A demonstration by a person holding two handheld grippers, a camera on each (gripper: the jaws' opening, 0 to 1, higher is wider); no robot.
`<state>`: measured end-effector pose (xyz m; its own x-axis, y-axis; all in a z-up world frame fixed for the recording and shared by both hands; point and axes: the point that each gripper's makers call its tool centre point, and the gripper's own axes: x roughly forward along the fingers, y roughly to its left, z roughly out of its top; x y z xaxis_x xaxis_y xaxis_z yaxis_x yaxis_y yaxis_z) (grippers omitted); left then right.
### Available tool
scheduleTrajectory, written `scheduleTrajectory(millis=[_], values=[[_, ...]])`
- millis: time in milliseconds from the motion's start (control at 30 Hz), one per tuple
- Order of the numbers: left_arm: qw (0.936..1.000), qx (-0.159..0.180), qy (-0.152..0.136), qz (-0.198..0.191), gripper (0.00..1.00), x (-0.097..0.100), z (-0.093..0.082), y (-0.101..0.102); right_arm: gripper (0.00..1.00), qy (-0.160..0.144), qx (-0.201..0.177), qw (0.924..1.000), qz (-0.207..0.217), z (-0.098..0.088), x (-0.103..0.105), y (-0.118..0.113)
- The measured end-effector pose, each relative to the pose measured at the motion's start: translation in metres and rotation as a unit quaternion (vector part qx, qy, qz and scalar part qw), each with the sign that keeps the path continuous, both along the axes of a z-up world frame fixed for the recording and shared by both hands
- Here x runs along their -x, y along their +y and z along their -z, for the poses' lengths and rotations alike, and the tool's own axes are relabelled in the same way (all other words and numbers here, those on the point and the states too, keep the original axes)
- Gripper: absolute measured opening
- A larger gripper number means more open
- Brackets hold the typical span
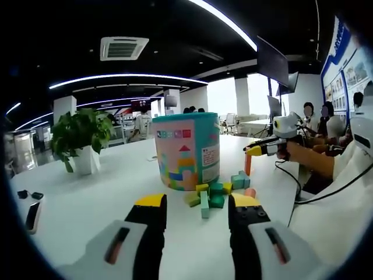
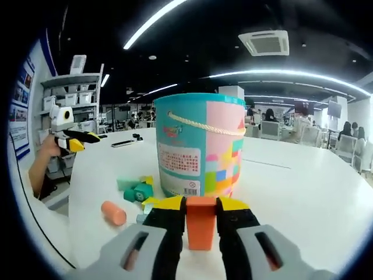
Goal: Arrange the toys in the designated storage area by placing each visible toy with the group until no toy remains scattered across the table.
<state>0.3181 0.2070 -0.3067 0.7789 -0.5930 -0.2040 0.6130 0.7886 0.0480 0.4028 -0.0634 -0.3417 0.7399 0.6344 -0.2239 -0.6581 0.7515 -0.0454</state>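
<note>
On the white worktop a tall toy bucket stands upright just behind a small heap of green and yellow blocks, with one potted plant well off to the side. The right hand-held gripper is clamped on one orange block, long axis upright, close before the bucket; one orange cylinder lies flat beside the heap. The left hand-held gripper has its jaws apart, holding nothing, near the heap.

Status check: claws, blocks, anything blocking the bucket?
Right claw shut on orange block. Left claw open, empty. Block pile sits beside bucket. Orange cylinder lies apart; nothing blocking.
</note>
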Motion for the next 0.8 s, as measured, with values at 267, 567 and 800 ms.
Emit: scheduleTrajectory(millis=[267,567,800], values=[[1.0,0.001,0.002,0.0,0.43,-0.003,0.004,0.001,0.2,-0.005,-0.014,0.9998,0.015,-0.004,-0.013,-0.005],[0.9999,0.007,0.006,-0.013,0.43,-0.001,0.005,0.002,0.2,-0.031,-0.043,0.9986,-0.003,-0.071,-0.011,0.014],[0.9999,0.013,0.003,-0.009,0.43,-0.002,0.001,0.0,0.2,-0.034,-0.057,0.9974,-0.029,-0.105,-0.008,0.026]])
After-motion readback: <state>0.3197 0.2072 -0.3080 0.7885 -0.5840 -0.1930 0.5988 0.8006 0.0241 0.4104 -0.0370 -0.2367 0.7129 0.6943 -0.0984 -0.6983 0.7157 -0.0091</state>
